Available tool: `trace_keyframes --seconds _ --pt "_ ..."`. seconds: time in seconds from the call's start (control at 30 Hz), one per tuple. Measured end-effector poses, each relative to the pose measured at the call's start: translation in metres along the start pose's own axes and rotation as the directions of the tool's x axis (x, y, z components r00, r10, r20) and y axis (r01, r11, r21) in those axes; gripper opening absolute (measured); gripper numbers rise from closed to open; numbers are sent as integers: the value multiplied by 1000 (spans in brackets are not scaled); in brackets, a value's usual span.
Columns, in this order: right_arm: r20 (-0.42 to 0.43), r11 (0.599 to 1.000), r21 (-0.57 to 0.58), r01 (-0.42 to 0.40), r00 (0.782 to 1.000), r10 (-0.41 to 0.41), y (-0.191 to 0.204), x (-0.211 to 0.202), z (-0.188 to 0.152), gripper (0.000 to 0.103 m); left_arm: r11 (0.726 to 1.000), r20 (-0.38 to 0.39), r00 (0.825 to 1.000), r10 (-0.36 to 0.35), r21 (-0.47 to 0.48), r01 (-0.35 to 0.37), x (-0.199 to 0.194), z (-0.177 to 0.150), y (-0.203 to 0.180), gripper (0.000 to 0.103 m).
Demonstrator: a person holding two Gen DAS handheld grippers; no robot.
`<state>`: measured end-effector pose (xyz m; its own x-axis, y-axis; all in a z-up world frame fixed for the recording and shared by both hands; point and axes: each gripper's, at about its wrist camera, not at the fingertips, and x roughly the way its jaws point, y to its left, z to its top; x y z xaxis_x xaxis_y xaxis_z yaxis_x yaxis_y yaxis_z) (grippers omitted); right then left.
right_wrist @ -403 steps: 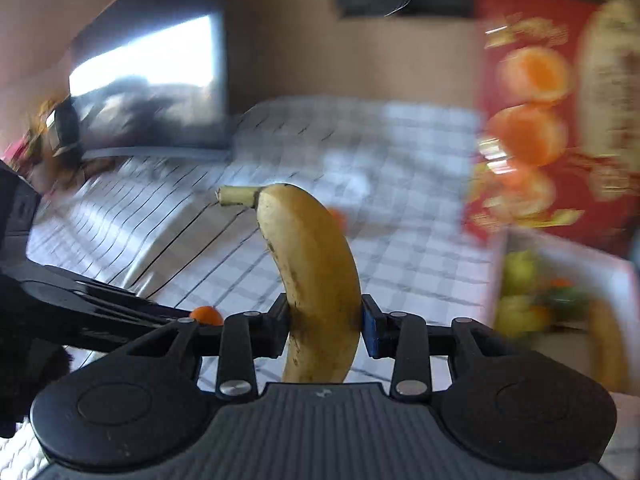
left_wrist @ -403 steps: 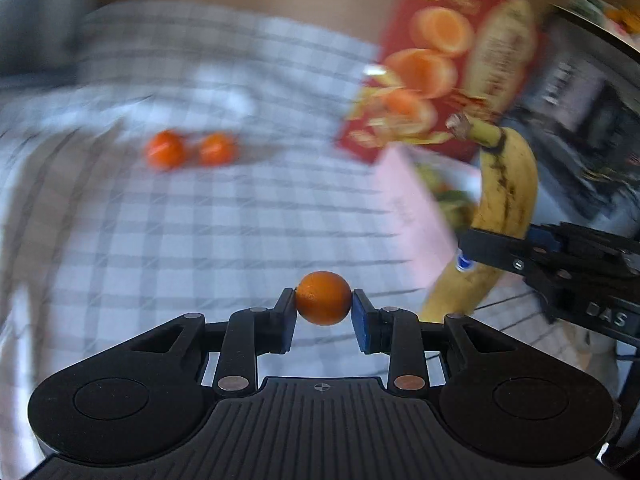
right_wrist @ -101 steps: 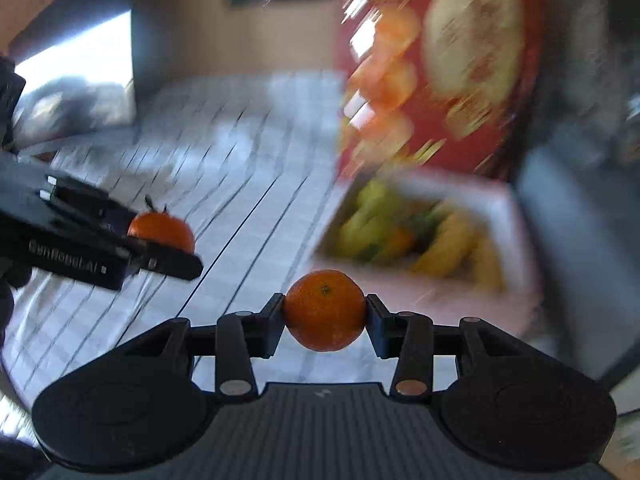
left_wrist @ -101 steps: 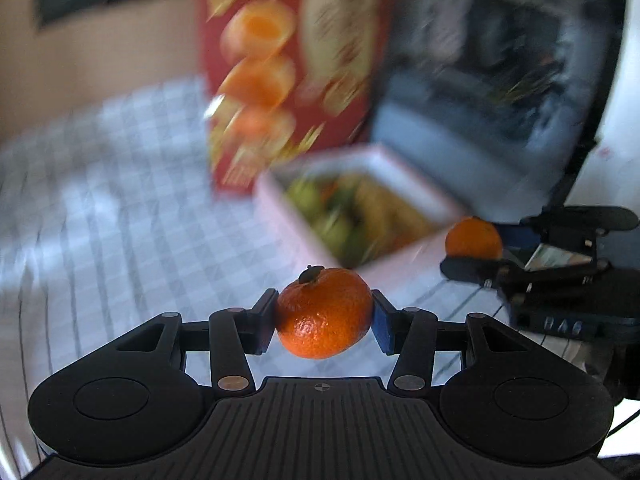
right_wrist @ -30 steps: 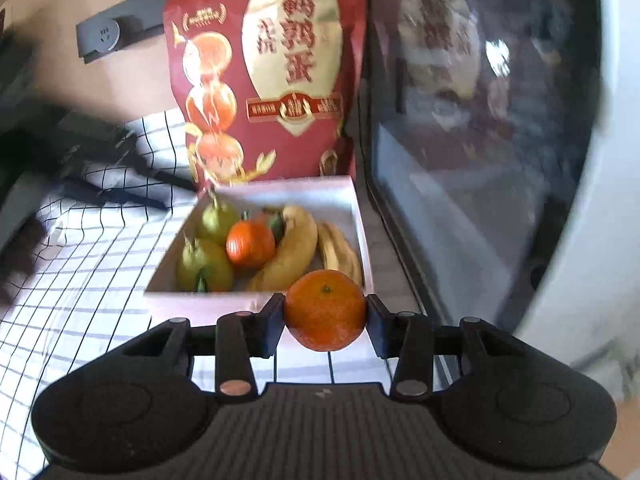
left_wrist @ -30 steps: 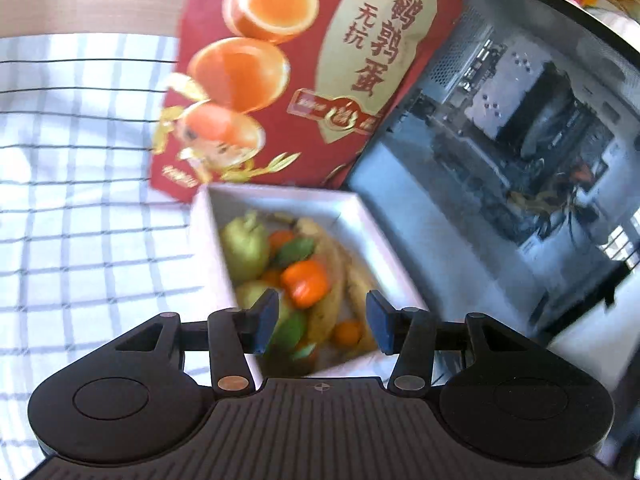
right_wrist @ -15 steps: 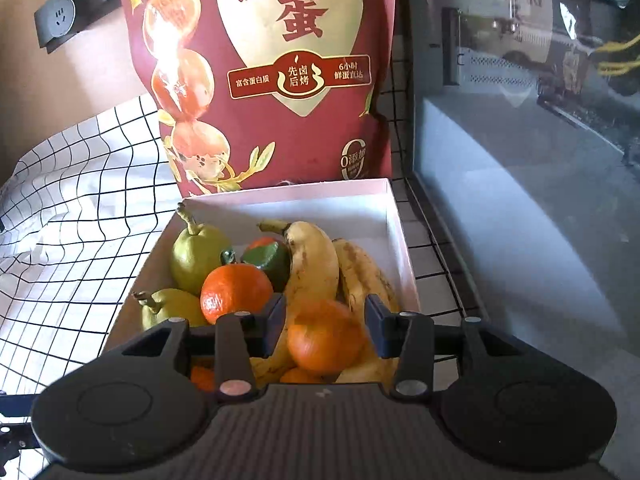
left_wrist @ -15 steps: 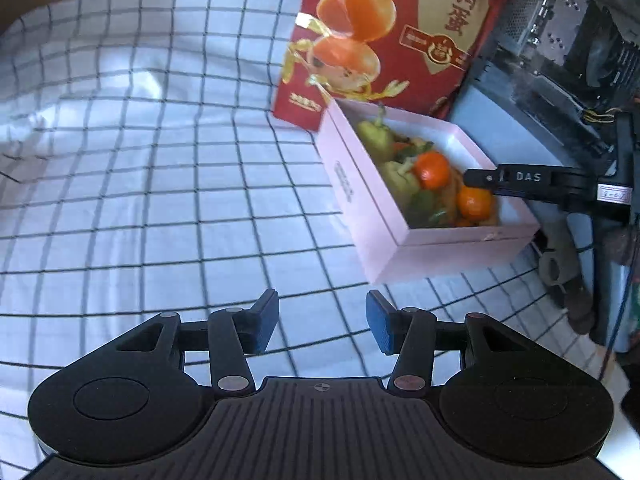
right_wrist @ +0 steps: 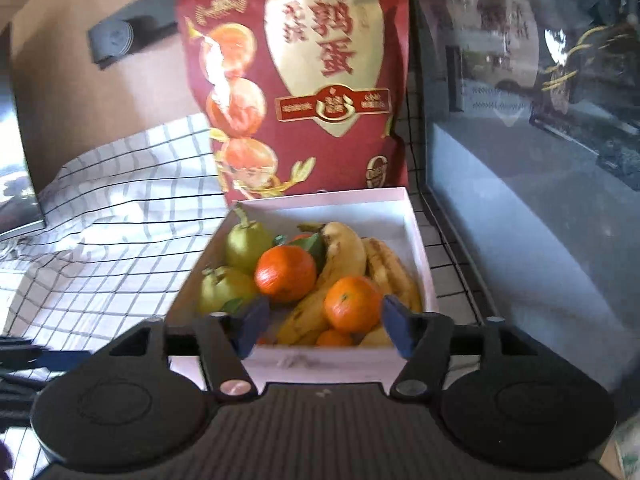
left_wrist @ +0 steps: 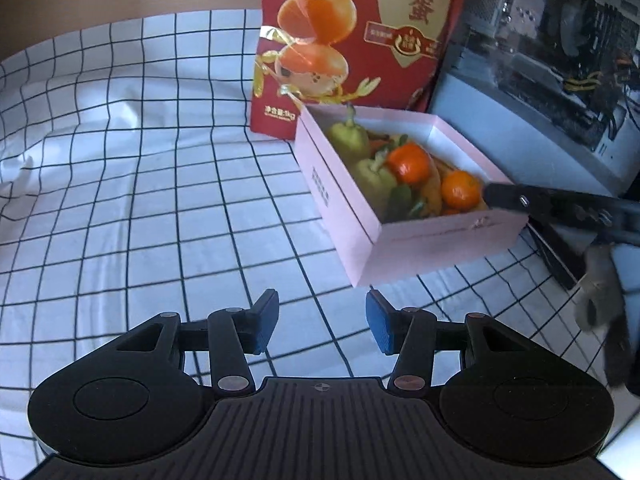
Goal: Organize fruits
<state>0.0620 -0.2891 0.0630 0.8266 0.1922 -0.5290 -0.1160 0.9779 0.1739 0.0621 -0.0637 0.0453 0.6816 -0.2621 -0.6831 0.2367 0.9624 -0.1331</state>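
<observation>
A pink box (left_wrist: 440,236) (right_wrist: 316,360) on the checked cloth holds green pears (right_wrist: 246,244), bananas (right_wrist: 344,256) and tangerines. One tangerine (right_wrist: 352,304) (left_wrist: 460,194) lies loose on the bananas near the box's front, another tangerine (right_wrist: 285,274) beside the pears. My right gripper (right_wrist: 324,328) hovers at the box's near wall, its jaws opening, and the front tangerine sits between and beyond them without touching the pads. My left gripper (left_wrist: 322,326) is open and empty over the cloth, left of and in front of the box. The right gripper's finger (left_wrist: 520,200) reaches over the box rim in the left wrist view.
A tall red snack bag (left_wrist: 360,40) (right_wrist: 304,80) stands right behind the box. A glass-sided computer case (left_wrist: 560,80) (right_wrist: 540,160) flanks the box on the right. Checked cloth (left_wrist: 140,200) spreads to the left. A gloved hand (left_wrist: 604,288) holds the right gripper.
The right gripper carried a tangerine over the box, let it go onto the bananas and drew back with its jaws wider. The left gripper, empty, pulled away from the box and sank toward the cloth.
</observation>
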Motion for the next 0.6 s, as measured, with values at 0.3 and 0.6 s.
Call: trace_keyframes --seconds 0.3,0.6 --pt "-141 998 -51 26 989 -33 35 -8 -64 72 1000 28 999 24 7 -24 17 -35 -4 53" --pt "-152 996 -56 66 986 -74 44 8 -78 76 988 113 988 106 98 -118 23 -48 -23 54"
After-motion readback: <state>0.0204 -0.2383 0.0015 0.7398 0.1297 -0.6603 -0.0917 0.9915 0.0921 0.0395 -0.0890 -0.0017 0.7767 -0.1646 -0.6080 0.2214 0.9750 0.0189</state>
